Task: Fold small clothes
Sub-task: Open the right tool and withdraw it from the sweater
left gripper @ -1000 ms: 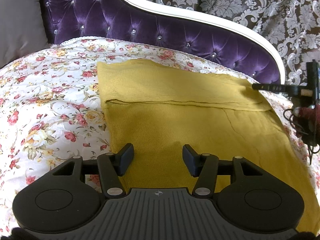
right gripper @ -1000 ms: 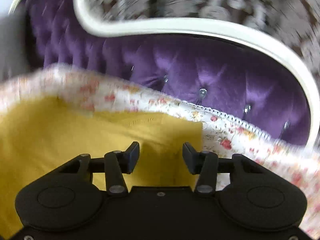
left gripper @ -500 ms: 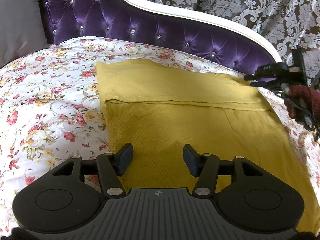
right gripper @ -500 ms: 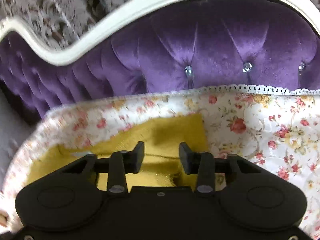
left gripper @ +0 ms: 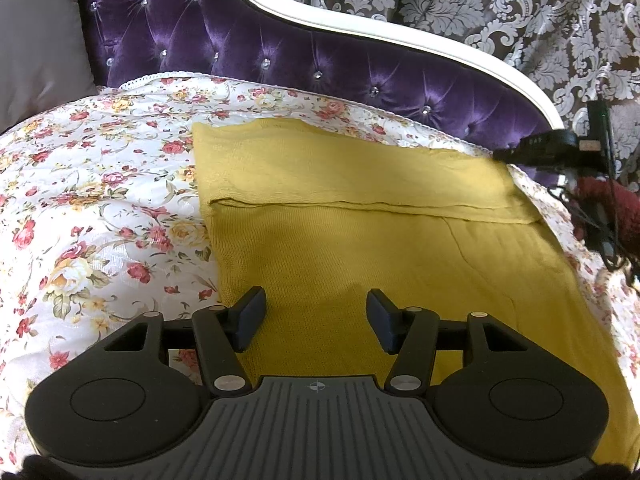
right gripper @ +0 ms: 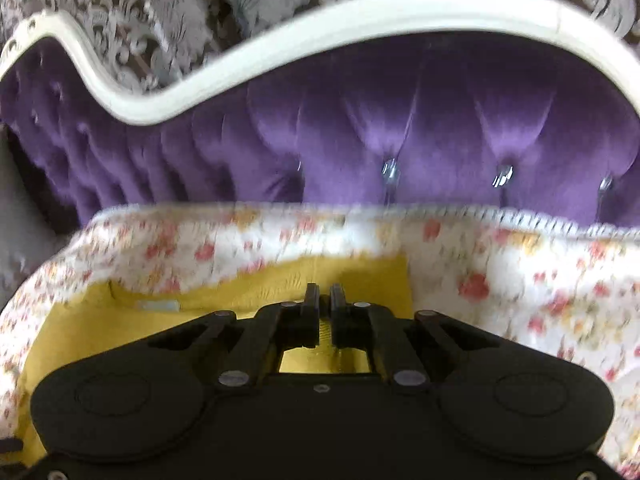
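Note:
A mustard-yellow knit garment [left gripper: 360, 232] lies flat on the floral bedspread [left gripper: 92, 208], its far part folded over with a fold edge running across. My left gripper [left gripper: 316, 316] is open and empty, low over the garment's near left part. My right gripper [right gripper: 325, 304] is shut on the garment's far right corner [right gripper: 372, 280] near the headboard. The right gripper also shows in the left wrist view [left gripper: 536, 148] at the garment's far right corner.
A purple tufted headboard [left gripper: 280, 52] with a white frame [left gripper: 400, 40] stands right behind the garment. A grey pillow [left gripper: 36, 40] sits at far left. Patterned wallpaper [left gripper: 500, 8] lies beyond. A maroon sleeve [left gripper: 608, 208] is at right.
My right gripper has closed its jaws on the garment's far right corner. The left gripper has stayed still and open.

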A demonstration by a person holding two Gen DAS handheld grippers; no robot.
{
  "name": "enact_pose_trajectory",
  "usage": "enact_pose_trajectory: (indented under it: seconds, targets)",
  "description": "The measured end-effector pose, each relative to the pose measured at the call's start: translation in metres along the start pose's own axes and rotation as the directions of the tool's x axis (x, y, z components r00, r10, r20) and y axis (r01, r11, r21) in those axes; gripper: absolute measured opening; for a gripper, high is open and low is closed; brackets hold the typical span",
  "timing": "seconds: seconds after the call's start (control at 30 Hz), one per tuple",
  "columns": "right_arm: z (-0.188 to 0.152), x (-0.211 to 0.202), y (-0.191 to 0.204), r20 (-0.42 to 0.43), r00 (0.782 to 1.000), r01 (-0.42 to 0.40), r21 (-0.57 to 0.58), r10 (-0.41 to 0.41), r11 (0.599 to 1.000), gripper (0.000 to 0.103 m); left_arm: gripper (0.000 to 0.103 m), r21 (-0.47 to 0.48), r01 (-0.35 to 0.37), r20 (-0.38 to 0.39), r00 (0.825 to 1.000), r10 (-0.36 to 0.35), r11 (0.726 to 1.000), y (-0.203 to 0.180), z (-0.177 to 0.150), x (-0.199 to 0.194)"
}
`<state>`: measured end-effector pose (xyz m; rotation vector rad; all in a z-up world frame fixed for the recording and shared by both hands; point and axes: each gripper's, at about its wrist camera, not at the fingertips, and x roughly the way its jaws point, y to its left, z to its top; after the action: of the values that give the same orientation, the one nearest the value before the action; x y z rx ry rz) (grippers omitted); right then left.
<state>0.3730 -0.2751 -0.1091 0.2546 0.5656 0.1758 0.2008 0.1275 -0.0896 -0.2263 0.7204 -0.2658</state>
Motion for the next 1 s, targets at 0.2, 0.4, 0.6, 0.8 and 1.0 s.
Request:
enact_pose_trajectory:
  seconds: [0.2,0.4,0.6,0.8,1.0]
  targets:
    - [-0.006,0.022,-0.003,-0.064,0.994,0.082,-0.037,-0.084,0.996,0.020,0.054,-0.002,0.001,0.000,1.000,-0.001,1.000,0.000,0.000,0.000]
    - [-0.018,-0.008,0.002,0.039,0.997,0.068,-0.008,-0.068,0.998,0.069,0.057,0.010,-0.002,-0.003,1.000,0.002,1.000,-0.001,0.001,0.001]
    - [-0.039,-0.055,0.021,0.059,0.998,0.032,-0.032,-0.030,0.999,0.097,0.075,0.094,-0.013,-0.026,1.000,0.016,0.996,-0.015,0.001,0.006]
    - [-0.070,-0.112,0.033,0.079,0.997,-0.005,-0.023,0.007,1.000,0.103,0.091,0.196,-0.048,-0.059,0.996,0.061,0.979,-0.032,0.000,0.014]
    - [-0.104,-0.151,0.051,0.067,0.998,-0.007,-0.034,0.009,0.999,0.103,0.091,0.144,-0.054,-0.046,0.997,0.061,0.988,-0.033,0.004,-0.003]
